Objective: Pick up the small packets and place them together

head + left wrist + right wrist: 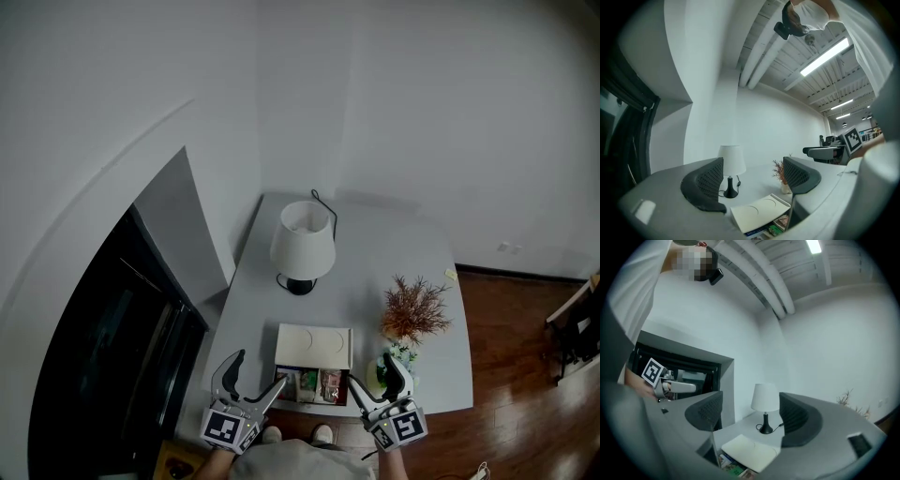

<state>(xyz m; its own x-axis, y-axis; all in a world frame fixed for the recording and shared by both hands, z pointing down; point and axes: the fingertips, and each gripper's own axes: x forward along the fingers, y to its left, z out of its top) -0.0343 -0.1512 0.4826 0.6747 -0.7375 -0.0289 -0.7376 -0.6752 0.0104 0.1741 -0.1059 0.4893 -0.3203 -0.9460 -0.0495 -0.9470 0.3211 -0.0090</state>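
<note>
Left gripper [258, 371] and right gripper [373, 369] hover, jaws wide and empty, flanking an open box [313, 345] at the table's [375, 253] near edge. The packets [319, 385] lie inside it. Seemingly the approach step — next, one gripper must dip in and close on a packet.

The packets [319, 385] lie in an open box [323, 403] at the near edge of the table [375, 253], too small for their number or print to be told. What lies under the white lid [314, 345] just beyond them cannot be seen. The right gripper [373, 370] covers much of the pot [401, 352] (only a pale sliver shows). In both gripper views the bottom edge cuts the packets off.
</note>
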